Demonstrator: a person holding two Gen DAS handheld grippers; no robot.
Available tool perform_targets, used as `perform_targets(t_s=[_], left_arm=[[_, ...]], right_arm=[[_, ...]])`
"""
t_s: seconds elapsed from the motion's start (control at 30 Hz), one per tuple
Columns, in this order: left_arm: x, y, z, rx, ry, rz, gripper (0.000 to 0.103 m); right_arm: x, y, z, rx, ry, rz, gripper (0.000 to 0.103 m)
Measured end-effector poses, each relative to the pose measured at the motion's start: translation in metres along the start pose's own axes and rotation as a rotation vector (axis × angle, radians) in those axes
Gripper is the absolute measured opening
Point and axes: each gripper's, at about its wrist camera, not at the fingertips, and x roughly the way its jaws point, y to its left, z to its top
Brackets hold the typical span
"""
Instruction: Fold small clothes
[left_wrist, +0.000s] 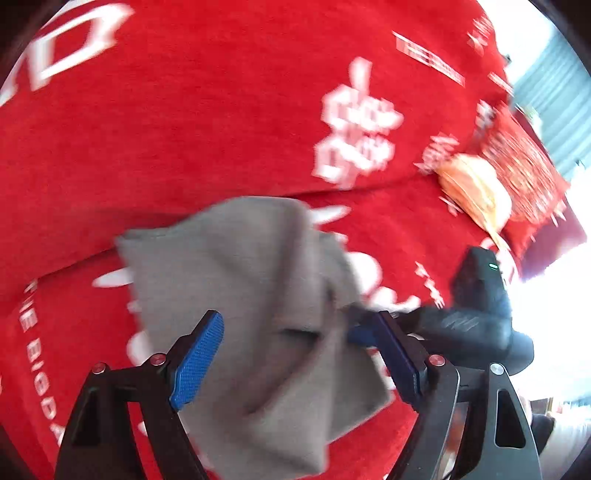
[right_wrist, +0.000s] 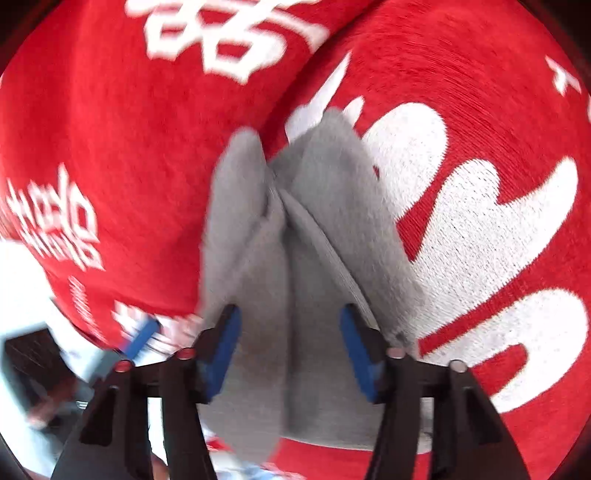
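A small grey garment (left_wrist: 251, 295) lies crumpled on a red cloth with white lettering (left_wrist: 184, 129). My left gripper (left_wrist: 295, 350) is open, its blue pads on either side of the garment, above it. My right gripper (right_wrist: 290, 350) is open, its blue pads astride the grey garment (right_wrist: 295, 240), which rises in two bunched folds in front of it. The right gripper also shows in the left wrist view (left_wrist: 476, 317), dark, at the garment's right edge. The frames are motion-blurred.
The red cloth (right_wrist: 110, 147) covers the whole work surface. An orange folded item (left_wrist: 476, 188) and a red patterned piece (left_wrist: 524, 173) lie at the far right. Bright light and a grey wall stand beyond the right edge.
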Motion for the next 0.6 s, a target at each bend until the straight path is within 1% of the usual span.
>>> perform_targets(t_s=[0.07, 0.1, 0.13, 0.17, 0.2, 0.23, 0.3, 0.37, 0.4, 0.47, 0.5, 0.53, 0.57, 0.6], left_arm=[[-0.008, 0.024, -0.002, -0.058, -0.009, 0.062, 0.084], [-0.011, 0.041, -0.004, -0.097, -0.014, 0.103, 0.084], [-0.012, 0.052, -0.008, -0.118, -0.011, 0.127, 0.084], [-0.008, 0.068, -0.012, -0.156, 0.013, 0.181, 0.084], [-0.004, 0.079, -0.018, -0.177, 0.033, 0.212, 0.084], [0.001, 0.09, -0.022, -0.198, 0.048, 0.239, 0.084], [0.013, 0.108, -0.031, -0.225, 0.078, 0.304, 0.084], [0.021, 0.119, -0.039, -0.236, 0.103, 0.325, 0.084], [0.026, 0.122, -0.043, -0.241, 0.117, 0.324, 0.084], [0.033, 0.12, -0.048, -0.237, 0.137, 0.318, 0.084], [0.038, 0.117, -0.051, -0.23, 0.151, 0.324, 0.084], [0.04, 0.115, -0.052, -0.224, 0.155, 0.328, 0.084], [0.04, 0.112, -0.052, -0.218, 0.151, 0.336, 0.084], [0.036, 0.108, -0.051, -0.21, 0.141, 0.328, 0.084]], right_arm=[[0.001, -0.006, 0.009, 0.053, 0.013, 0.076, 0.069], [0.004, -0.009, 0.013, 0.067, 0.034, 0.092, 0.07], [0.01, -0.009, 0.018, 0.068, 0.06, 0.086, 0.07], [0.018, -0.005, 0.018, 0.056, 0.076, 0.068, 0.07], [0.02, -0.001, 0.021, 0.034, 0.092, 0.046, 0.07], [0.034, 0.015, 0.022, 0.004, 0.108, 0.024, 0.07], [0.041, 0.036, 0.024, -0.072, 0.139, -0.002, 0.07], [0.051, 0.054, 0.027, -0.142, 0.166, -0.043, 0.07], [0.058, 0.061, 0.031, -0.164, 0.182, -0.074, 0.071], [0.075, 0.068, 0.037, -0.188, 0.215, -0.17, 0.07], [0.079, 0.07, 0.038, -0.198, 0.223, -0.215, 0.053], [0.084, 0.074, 0.037, -0.225, 0.232, -0.264, 0.026], [0.084, 0.079, 0.036, -0.258, 0.227, -0.298, 0.019], [0.081, 0.086, 0.032, -0.292, 0.211, -0.283, 0.019]])
